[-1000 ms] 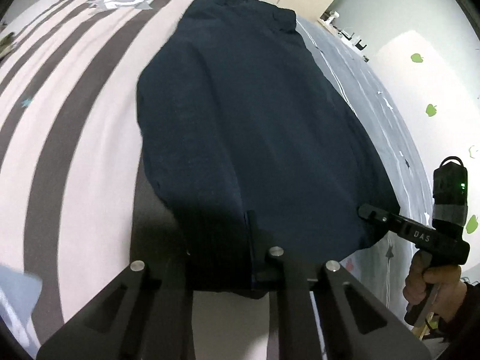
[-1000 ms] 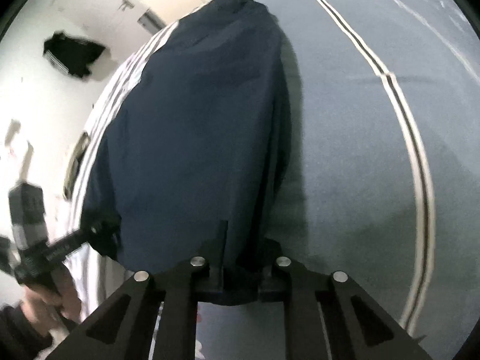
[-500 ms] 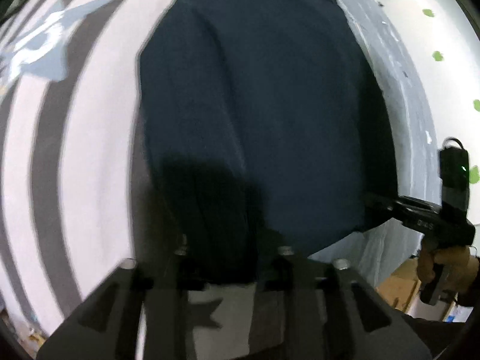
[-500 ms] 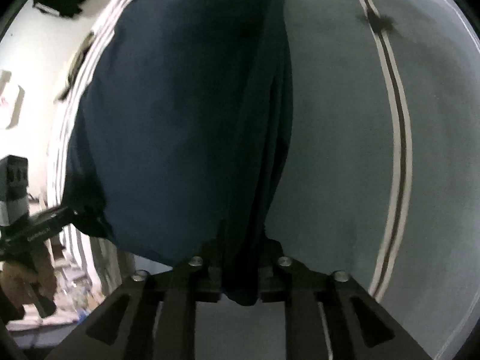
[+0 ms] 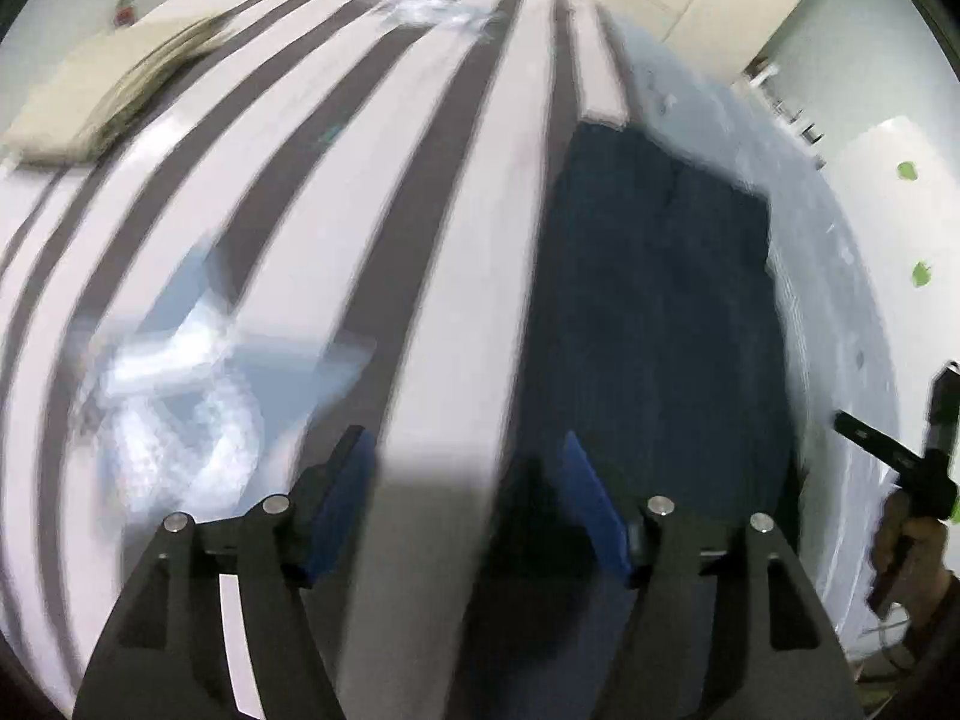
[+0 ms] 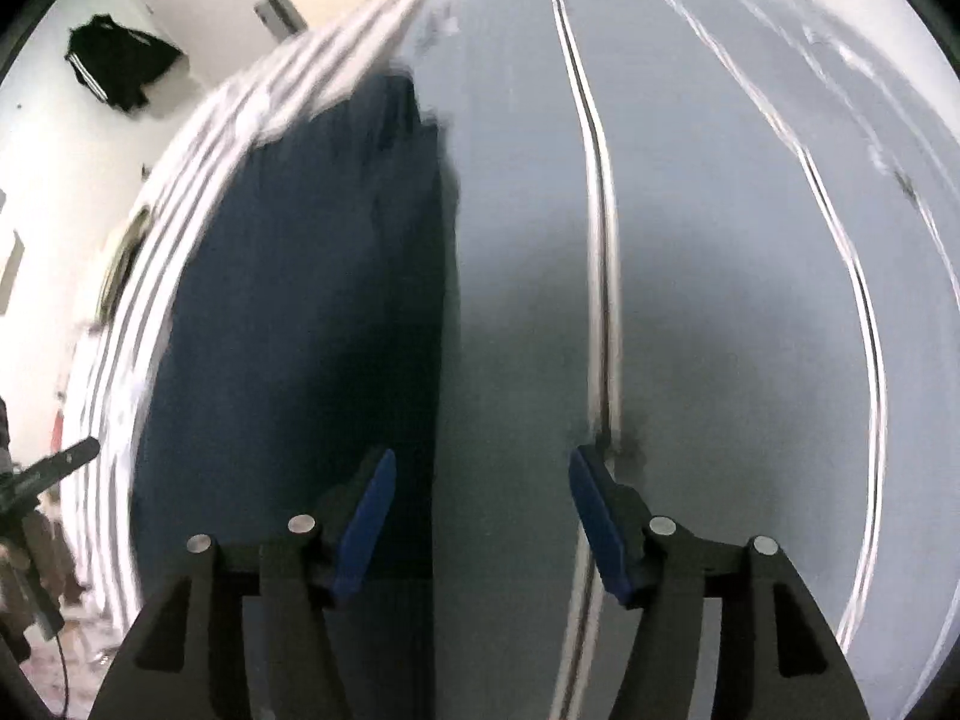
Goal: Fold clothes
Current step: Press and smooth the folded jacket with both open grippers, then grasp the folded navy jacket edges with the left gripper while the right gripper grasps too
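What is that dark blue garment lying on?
The garment lies on a bed, across striped bedding and plain grey-blue bedding. Whatever lies under the cloth itself is covered.

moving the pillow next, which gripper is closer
Left. The left gripper, jaws opening, empty, is over the striped side where the pillow lies; the right gripper, also opening empty, is across the garment.

Black left claw (image 5: 471,483) with blue pads (image 5: 591,504), silver screws.
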Motion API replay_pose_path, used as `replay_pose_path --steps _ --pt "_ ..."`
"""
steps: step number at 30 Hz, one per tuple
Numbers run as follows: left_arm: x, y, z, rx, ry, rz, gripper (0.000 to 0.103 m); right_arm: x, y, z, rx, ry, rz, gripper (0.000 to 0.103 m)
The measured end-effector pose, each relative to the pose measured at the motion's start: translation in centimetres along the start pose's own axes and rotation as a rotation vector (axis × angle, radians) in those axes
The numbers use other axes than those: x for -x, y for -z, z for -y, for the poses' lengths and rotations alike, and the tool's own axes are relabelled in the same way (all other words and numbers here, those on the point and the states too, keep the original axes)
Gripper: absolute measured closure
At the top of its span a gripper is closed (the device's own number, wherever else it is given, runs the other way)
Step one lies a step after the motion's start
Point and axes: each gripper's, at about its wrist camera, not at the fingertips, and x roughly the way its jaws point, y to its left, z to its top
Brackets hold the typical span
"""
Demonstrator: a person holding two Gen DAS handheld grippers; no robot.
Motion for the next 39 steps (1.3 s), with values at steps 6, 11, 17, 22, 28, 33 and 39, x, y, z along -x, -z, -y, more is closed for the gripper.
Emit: replay_pose_path --steps 6,11,17,22,28,33,39 --pt "-8.4 -12.0 3.9 -0.056 0.108 0.033 0.032 -8.7 -14.9 -3.9 -0.001 -0.074 0.068 0.046" --pt "-14.3 -18.0 9.1 -0.144 0.098 -0.001 0.025 -12.1 -19.0 -4.9 0.021 -0.132 0.054 0.046" --pt "-14.4 -15.4 7.5 -0.129 0.147 -0.108 0.021 -14.7 -19.4 -3.6 0.011 -0.253 -0.049 0.044" --pt "-14.8 -15.2 6.5 -0.111 0.225 -0.115 0.016 -11.6 -14.5 0.1 0.036 -0.362 -0.106 0.044" --pt "-15.4 -15.9 8.7 -0.110 0.328 -0.175 0.012 -11.8 -14.1 -1.6 0.071 -0.402 -0.138 0.032" --pt "-16.2 -16.4 9.6 -0.087 0.399 -0.206 0.012 -13.7 -15.6 -2.6 0.058 -0.480 -0.168 0.031" --pt "-15.8 -16.3 9.4 -0.071 0.563 -0.302 0.015 -13.4 -14.7 -2.4 0.083 -0.537 -0.210 0.036"
